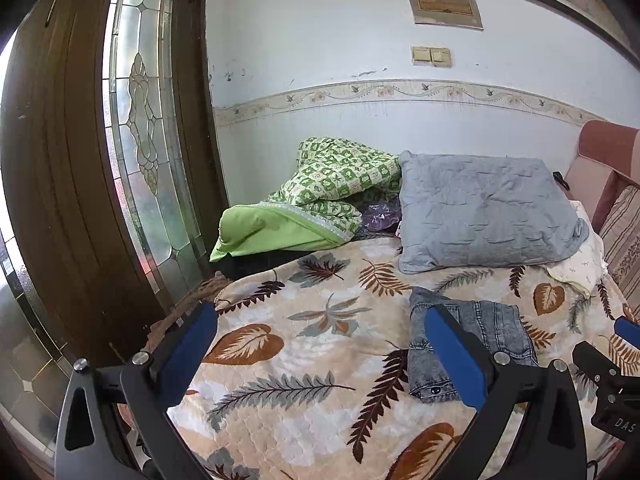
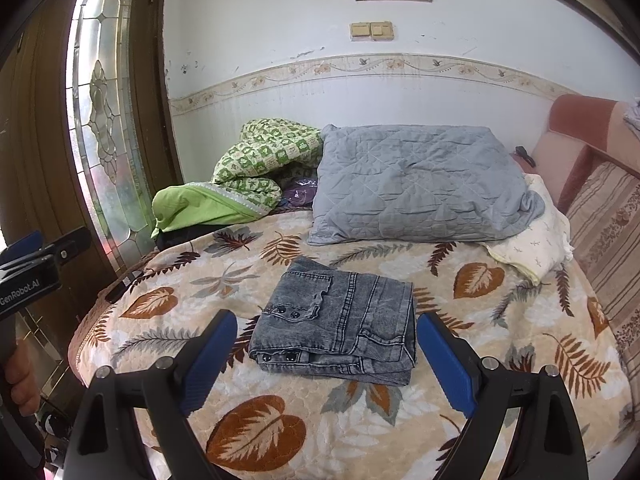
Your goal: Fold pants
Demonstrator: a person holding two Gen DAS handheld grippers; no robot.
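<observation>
"GenRobot.AI" marks the left gripper (image 2: 24,264), both it and the right gripper (image 2: 326,354) gaping empty above the leaf-print blanket (image 2: 280,432), where folded grey jeans (image 2: 340,332) lie near a grey pillow (image 2: 420,192), door (image 2: 40,120) at left.

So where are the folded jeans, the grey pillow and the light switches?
folded jeans (image 2: 340,320): right wrist view, middle of the top layer.
grey pillow (image 2: 416,184): right wrist view, centre of its quilted face.
light switches (image 2: 372,30): right wrist view, between the two plates.

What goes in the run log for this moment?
pants: folded on bed | left gripper: open, empty | right gripper: open, empty
</observation>
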